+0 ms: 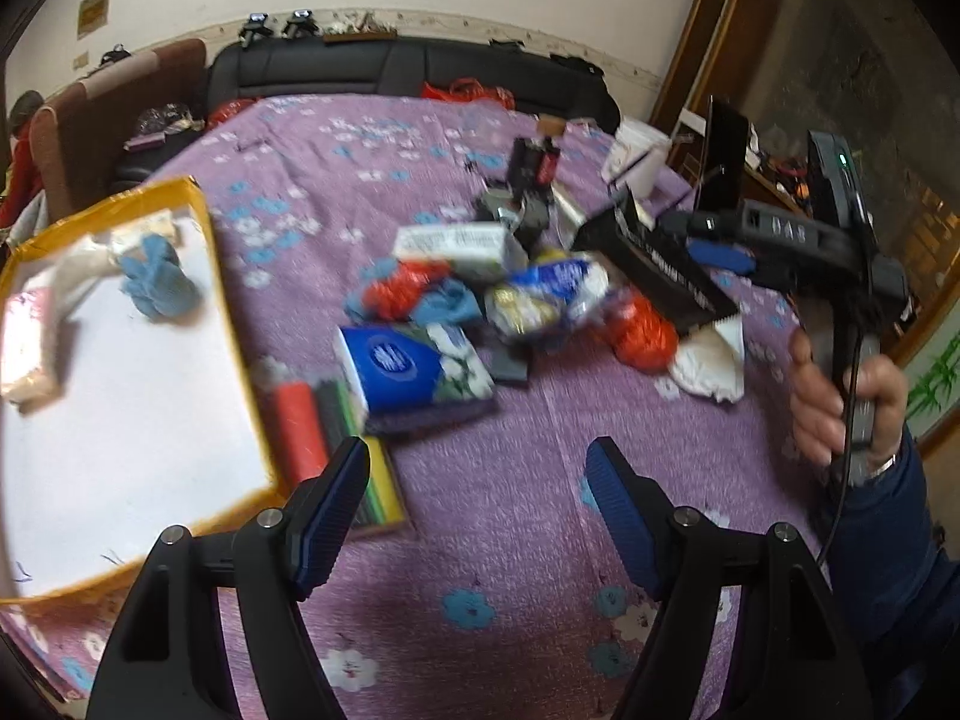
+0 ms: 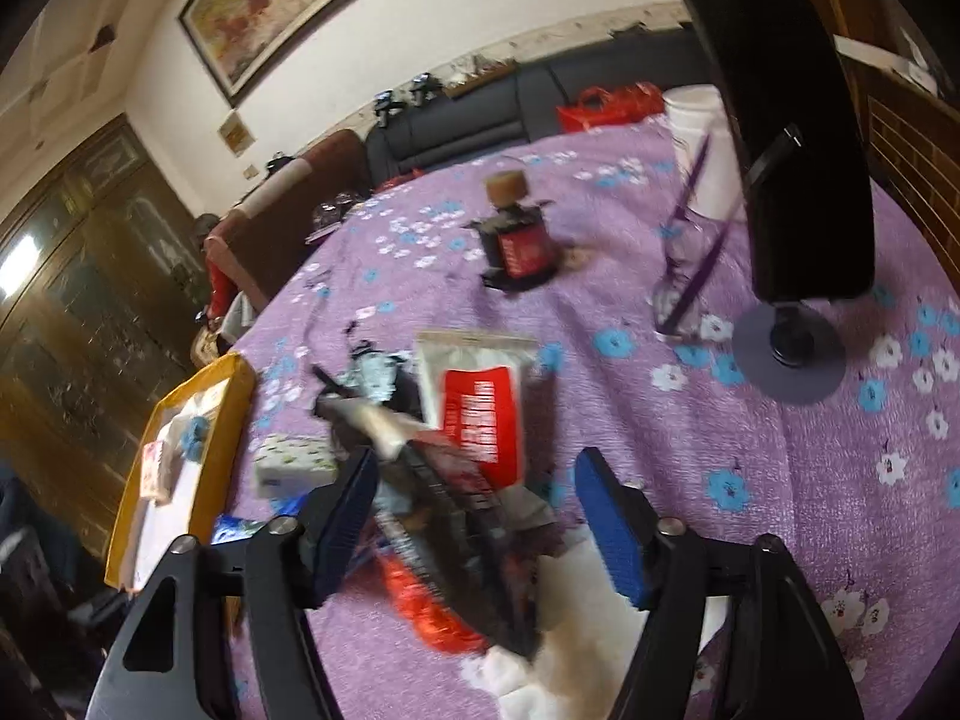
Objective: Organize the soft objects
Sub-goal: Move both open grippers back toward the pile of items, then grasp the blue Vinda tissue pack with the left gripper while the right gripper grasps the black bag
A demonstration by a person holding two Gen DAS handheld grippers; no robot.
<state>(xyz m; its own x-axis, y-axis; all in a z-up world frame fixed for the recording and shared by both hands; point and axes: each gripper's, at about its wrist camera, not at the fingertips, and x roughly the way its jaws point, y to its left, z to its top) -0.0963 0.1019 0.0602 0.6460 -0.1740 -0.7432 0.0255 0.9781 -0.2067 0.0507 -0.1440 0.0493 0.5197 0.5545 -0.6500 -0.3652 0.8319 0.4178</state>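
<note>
The pile [image 1: 480, 300] sits mid-frame, ahead of the left gripper [image 1: 480, 516]; the right gripper [image 2: 474, 516] is nearer, straddling it, both agape, empty.

"DAS" (raised letters) on the right claw [image 1: 720, 255] body.

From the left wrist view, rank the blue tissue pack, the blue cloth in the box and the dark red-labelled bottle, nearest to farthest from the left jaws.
1. Blue tissue pack: just ahead, centre of the table.
2. Blue cloth: off to the left, inside the yellow-rimmed box.
3. Dark bottle: beyond the pile, far side.
</note>
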